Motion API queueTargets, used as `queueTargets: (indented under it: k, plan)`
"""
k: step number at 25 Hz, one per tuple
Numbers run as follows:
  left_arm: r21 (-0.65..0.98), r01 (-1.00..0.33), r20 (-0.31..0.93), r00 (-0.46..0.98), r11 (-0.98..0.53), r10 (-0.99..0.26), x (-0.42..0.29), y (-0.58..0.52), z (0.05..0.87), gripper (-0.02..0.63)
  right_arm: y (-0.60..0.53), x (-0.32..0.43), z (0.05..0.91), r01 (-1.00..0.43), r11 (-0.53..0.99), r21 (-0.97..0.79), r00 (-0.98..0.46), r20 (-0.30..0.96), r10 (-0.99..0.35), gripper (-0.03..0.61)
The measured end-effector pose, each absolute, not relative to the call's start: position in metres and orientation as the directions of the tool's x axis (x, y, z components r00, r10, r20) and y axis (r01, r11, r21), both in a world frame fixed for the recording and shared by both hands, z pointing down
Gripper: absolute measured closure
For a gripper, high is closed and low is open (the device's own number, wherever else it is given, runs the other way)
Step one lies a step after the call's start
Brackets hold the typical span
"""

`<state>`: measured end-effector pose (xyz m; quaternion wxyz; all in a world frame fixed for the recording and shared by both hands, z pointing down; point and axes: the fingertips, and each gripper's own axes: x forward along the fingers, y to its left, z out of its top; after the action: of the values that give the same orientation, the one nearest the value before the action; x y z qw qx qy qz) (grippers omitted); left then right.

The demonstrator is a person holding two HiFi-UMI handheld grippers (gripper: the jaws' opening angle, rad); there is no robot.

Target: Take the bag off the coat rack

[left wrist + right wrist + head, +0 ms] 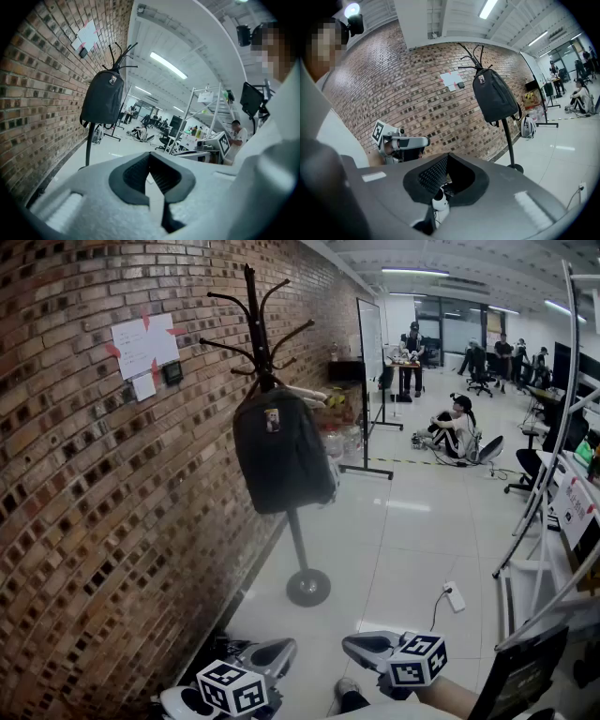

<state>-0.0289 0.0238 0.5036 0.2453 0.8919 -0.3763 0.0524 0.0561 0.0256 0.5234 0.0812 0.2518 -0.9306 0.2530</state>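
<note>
A black backpack (pixel 281 451) hangs by its top loop from the black coat rack (pixel 253 315), which stands on a round base (pixel 307 587) beside the brick wall. Both grippers are low at the front, well short of the bag. My left gripper (pixel 279 650) is shut and empty; in the left gripper view the left gripper (pixel 150 157) points toward the bag (pixel 103 98). My right gripper (pixel 354 645) is also shut with nothing in it. The right gripper view shows the right gripper (pixel 448 157) with the bag (pixel 494 96) up and to its right.
The brick wall (pixel 84 502) runs along the left with papers (pixel 143 345) taped on it. A whiteboard stand (pixel 367 381) stands behind the rack. A power strip (pixel 453 596) lies on the white floor. Metal shelving (pixel 562 484) is at the right. People sit and stand far back.
</note>
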Motion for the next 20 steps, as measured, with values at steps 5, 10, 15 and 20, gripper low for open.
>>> queueTargets:
  k: [5, 10, 15, 20]
  plan:
    - [0.397, -0.703, 0.273, 0.705, -0.591, -0.655, -0.016, -0.065, 0.494, 0.612, -0.063, 0.067, 0.516, -0.501, 0.752, -0.428, -0.865, 0.277, -0.418, 0.577]
    - [0.37, -0.715, 0.254, 0.692, -0.593, -0.676, -0.003, -0.152, 0.469, 0.612, -0.148, 0.082, 0.495, -0.487, 0.77, -0.411, -0.873, 0.261, -0.413, 0.577]
    - [0.335, -0.728, 0.224, 0.679, -0.598, -0.7, 0.012, -0.204, 0.446, 0.612, -0.21, 0.1, 0.467, -0.469, 0.774, -0.426, -0.883, 0.193, -0.429, 0.577]
    - [0.326, -0.737, 0.23, 0.669, -0.592, -0.707, 0.016, -0.223, 0.447, 0.612, -0.237, 0.104, 0.465, -0.465, 0.784, -0.411, -0.885, 0.186, -0.427, 0.577]
